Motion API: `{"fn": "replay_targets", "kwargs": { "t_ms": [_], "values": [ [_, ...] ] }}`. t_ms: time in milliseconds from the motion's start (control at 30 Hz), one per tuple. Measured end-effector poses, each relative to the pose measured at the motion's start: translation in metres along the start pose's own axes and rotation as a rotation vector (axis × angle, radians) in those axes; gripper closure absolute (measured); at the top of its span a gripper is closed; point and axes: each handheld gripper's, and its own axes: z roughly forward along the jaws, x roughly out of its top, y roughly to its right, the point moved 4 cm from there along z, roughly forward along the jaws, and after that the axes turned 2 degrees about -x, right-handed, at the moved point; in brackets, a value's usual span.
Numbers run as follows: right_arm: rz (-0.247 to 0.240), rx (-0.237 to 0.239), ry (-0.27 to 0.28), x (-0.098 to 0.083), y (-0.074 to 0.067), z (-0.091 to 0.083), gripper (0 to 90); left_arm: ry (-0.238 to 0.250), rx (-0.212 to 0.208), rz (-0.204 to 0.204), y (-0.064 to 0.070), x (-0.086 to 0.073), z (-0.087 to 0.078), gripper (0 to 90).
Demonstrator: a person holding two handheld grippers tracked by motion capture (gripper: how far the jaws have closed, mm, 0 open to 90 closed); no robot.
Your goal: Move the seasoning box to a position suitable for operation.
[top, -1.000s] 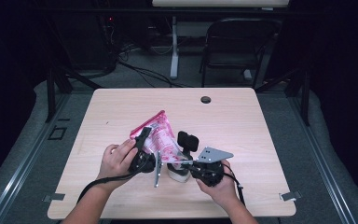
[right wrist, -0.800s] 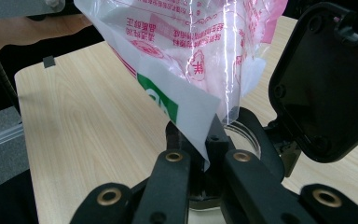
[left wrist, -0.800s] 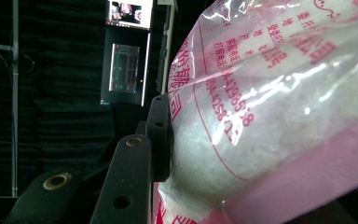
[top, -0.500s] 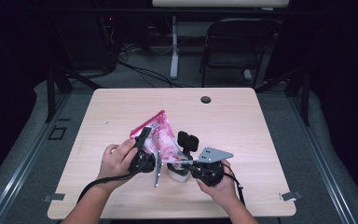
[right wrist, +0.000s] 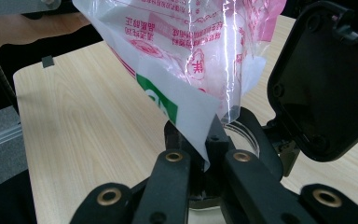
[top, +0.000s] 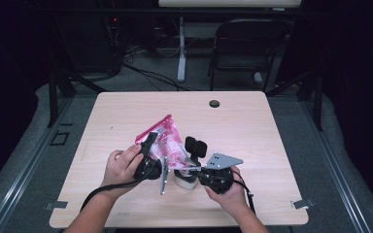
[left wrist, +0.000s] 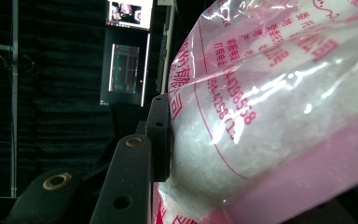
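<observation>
Our left tongs [top: 151,145] are clamped partway closed around the fat body of the pink and clear plastic bag [top: 167,141]; in the left gripper view one black pad presses straight into the side of the bag [left wrist: 279,107], which bulges with a white, fluffy filling. Our right tongs [right wrist: 204,154] are fully closed, pinching the lower corner of the same bag between their tips, and the film hangs taut from there up toward the left hand [top: 124,165]. So the bag is off the desk [top: 272,126], held tilted between our two hands above its near middle, with the pinched corner pointing down. Directly under that corner stands a small white container [top: 185,180] with a black flip lid [top: 195,145] raised open behind it; in the right gripper view we glimpse a clear rim below the jaws, though how close the corner sits to it is hard to judge. We read this as the step of getting the bag's contents into the container: bag positioned, corner gripped, nothing yet coming out. The next move calls for opening that corner, probably by pulling it against the left grip, while keeping it over the mouth so nothing spills on the desk.
</observation>
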Motion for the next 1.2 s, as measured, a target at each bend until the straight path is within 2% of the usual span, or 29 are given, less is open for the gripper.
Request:
{"fn": "replay_targets", "kwargs": {
  "t_ms": [1200],
  "values": [
    [0.008,-0.006,0.006,-0.0003,0.0004,0.0003,89.9,0.005,-0.001,-0.011,-0.0009,-0.0001,-0.0007,69.8]
  ]
}}
